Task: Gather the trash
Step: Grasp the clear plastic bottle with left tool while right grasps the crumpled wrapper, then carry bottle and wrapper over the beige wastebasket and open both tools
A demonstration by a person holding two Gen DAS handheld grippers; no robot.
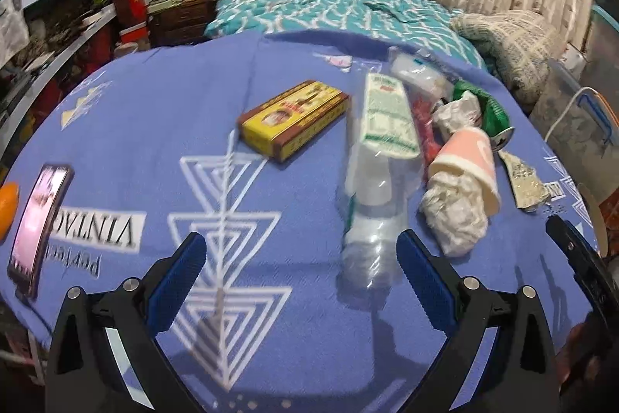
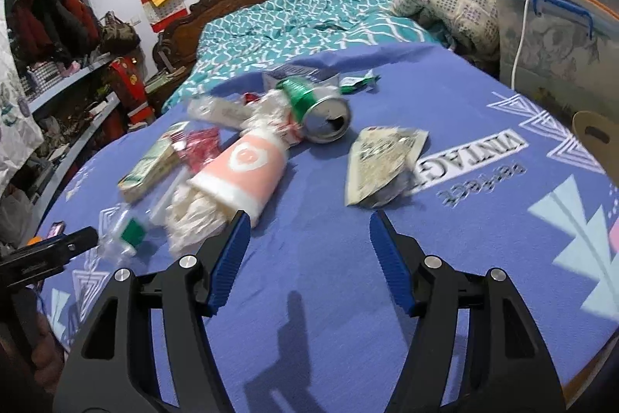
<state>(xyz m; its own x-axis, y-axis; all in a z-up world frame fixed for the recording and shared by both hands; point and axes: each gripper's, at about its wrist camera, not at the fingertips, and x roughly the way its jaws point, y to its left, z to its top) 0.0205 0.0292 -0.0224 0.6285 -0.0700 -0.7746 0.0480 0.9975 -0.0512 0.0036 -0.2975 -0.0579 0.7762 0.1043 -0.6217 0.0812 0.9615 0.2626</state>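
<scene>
left gripper point(image 1: 300, 250): the fingers point(image 1: 182, 269) stand wide apart, nothing is pressed between them; they hang above the blue printed cloth point(image 1: 154, 126) on the tabletop.
right gripper point(image 2: 305, 231): its fingers point(image 2: 232, 250) are also spread, with only bare cloth between them.
plastic bottle point(image 1: 371, 188): clear, with a green and white label, it lies on the cloth just ahead of the right finger of the left gripper; its lower end reaches the tip of that finger, but i cannot tell if they touch.
paper cup point(image 2: 240, 169): pink and white, on its side, just ahead of the left finger of the right gripper; crumpled white paper point(image 2: 193, 215) comes out of its mouth, close beside that fingertip.
green can point(image 2: 317, 111): lies on its side with the open top toward the right gripper, further ahead than the cup.
flat wrapper point(image 2: 383, 161): creased, printed, ahead of the right finger of the right gripper and apart from it.
yellow and brown box point(image 1: 294, 120): ahead of the left gripper, between its two fingers in the view and well beyond them.
phone point(image 1: 38, 231): lies far to the left of the left finger, near the cloth edge, the screen is lit.
bed point(image 1: 329, 2): with a teal patterned cover, behind the tabletop.
</scene>
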